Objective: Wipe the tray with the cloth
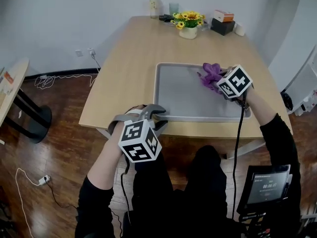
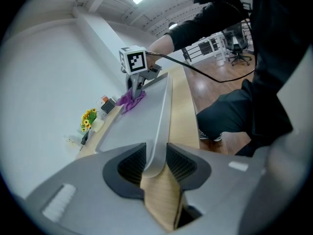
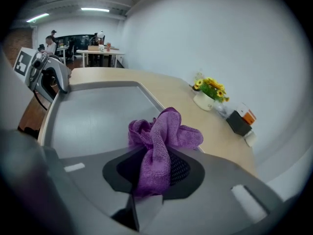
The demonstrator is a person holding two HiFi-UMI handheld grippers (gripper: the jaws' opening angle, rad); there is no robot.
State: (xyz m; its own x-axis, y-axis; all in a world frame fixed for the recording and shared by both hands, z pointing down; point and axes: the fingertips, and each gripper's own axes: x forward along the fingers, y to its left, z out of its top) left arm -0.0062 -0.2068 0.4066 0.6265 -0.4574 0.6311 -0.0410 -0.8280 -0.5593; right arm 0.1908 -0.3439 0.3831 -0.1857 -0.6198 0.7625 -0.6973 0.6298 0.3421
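A large grey tray [image 1: 173, 95] lies on the wooden table. My left gripper [image 1: 159, 117] is shut on the tray's near left rim [image 2: 160, 131], its jaws pinching that edge. My right gripper [image 1: 218, 86] is over the tray's far right part, shut on a bunched purple cloth [image 1: 211, 75]. In the right gripper view the cloth [image 3: 159, 141] sticks out between the jaws above the tray floor [image 3: 98, 116]. The left gripper view shows the cloth [image 2: 131, 100] resting against the tray at its far end, under the right gripper [image 2: 135, 88].
At the table's far end stand a pot of yellow flowers [image 1: 187, 23], a bottle [image 1: 154, 6], a cup [image 1: 174, 8] and a dark box with an orange one on it [image 1: 222, 23]. A round side table [image 1: 12, 86] stands at the left, with cables on the floor.
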